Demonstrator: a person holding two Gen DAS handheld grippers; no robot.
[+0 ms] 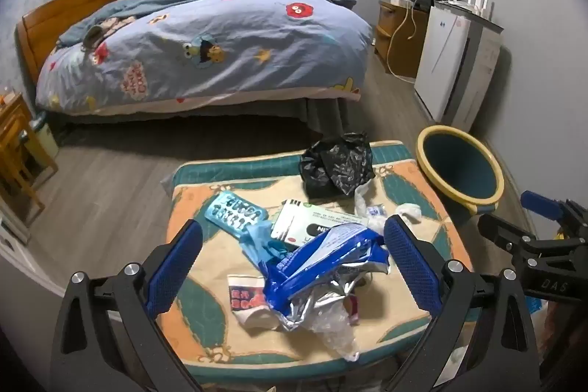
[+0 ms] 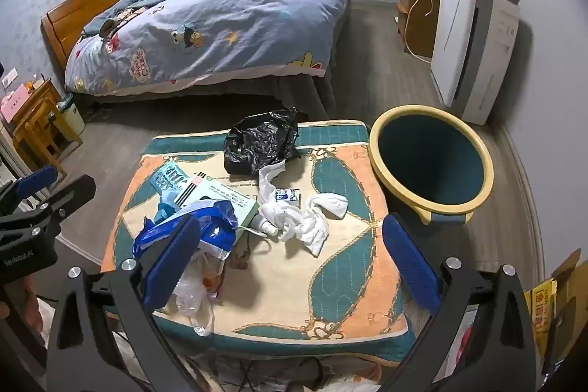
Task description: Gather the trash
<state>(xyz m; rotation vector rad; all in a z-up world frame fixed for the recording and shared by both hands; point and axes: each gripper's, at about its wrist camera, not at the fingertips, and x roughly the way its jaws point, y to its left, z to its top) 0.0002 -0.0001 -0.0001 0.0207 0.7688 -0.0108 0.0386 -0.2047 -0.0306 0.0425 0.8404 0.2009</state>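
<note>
Trash lies on a patterned cushion (image 1: 205, 326) (image 2: 330, 281): a blue and silver foil wrapper (image 1: 323, 267) (image 2: 205, 226), a crumpled black plastic bag (image 1: 336, 166) (image 2: 261, 142), a white box (image 1: 312, 223) (image 2: 224, 197), a blister pack (image 1: 235, 212), white tissues (image 2: 305, 219) and a clear plastic bag (image 2: 193, 296). A yellow-rimmed blue bin (image 1: 459, 168) (image 2: 430, 160) stands on the floor to the right. My left gripper (image 1: 294, 267) is open and empty, its fingers on either side of the foil wrapper. My right gripper (image 2: 290, 263) is open and empty above the cushion.
A bed (image 1: 205, 43) with a cartoon duvet stands behind the cushion. A white appliance (image 1: 452, 61) and a wooden TV stand (image 1: 397, 35) line the right wall. A wooden table (image 1: 14, 149) is at the left. A cardboard box (image 2: 555, 304) is at the right.
</note>
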